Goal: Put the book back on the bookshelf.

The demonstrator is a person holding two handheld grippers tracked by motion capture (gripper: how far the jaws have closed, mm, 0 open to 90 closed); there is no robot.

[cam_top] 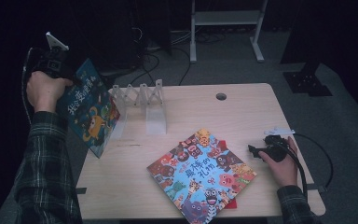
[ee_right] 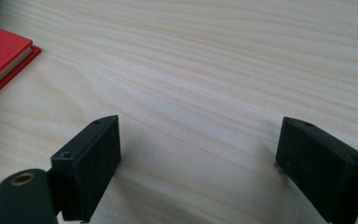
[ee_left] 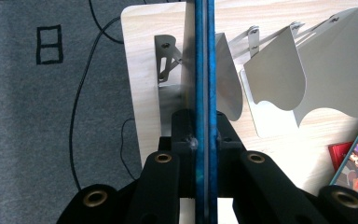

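The left gripper (ee_left: pixel 204 140) has its fingers (ee_left: pixel 186 130) clamped on the blue picture book (cam_top: pixel 89 108), held edge-on above the metal book rack (cam_top: pixel 142 105) at the tabletop (cam_top: pixel 242 112) corner. If it tilts, the book could catch a divider and shove the rack. The right gripper (ee_right: pixel 198 149) rests fingers apart, well right of the rack.
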